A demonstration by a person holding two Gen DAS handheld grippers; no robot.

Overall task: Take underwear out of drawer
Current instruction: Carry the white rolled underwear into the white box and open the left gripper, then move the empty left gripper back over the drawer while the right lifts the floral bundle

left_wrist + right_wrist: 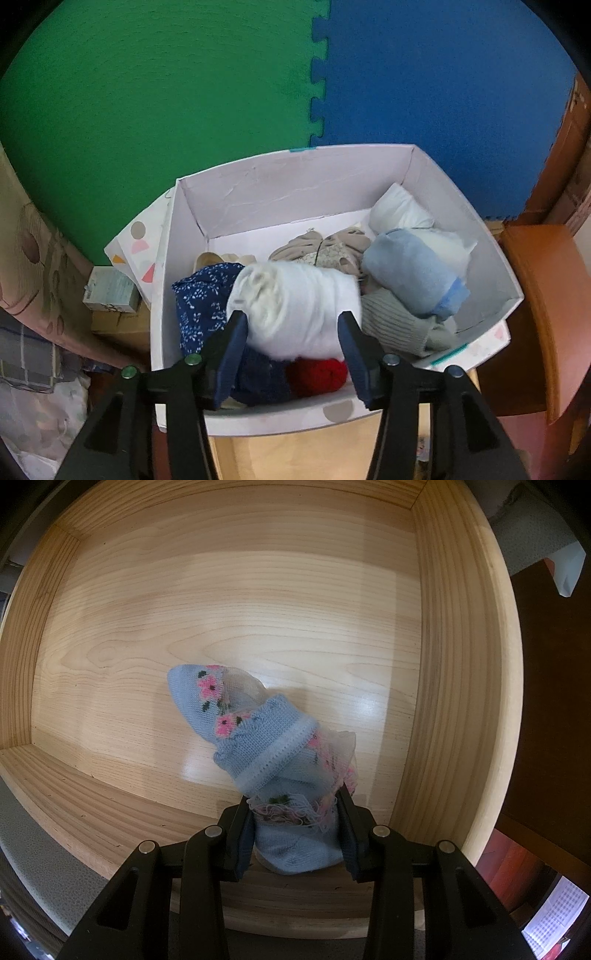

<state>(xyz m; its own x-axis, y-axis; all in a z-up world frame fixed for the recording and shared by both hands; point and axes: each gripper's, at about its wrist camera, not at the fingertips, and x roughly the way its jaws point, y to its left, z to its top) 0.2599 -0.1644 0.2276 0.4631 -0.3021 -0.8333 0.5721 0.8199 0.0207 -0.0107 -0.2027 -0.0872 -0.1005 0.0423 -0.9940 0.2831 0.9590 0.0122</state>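
Two views, two garments in hand.

Left wrist: your left gripper (pixel 293 332) pinches a white rolled garment (pixel 295 299) between its pads, over a white storage box (pixel 491 258) already heaped with rolled clothes: a light blue roll (pixel 413 275), a navy floral piece (pixel 207 299), a red one (pixel 319 374). I judge this item nearly delivered.

Right wrist: your right gripper (pixel 295 830) is clamped on a blue knit floral garment (pixel 258 731) inside the wooden drawer (pixel 221 609). Nothing else shows on the drawer floor, so this looks like the last piece; it is not yet out.
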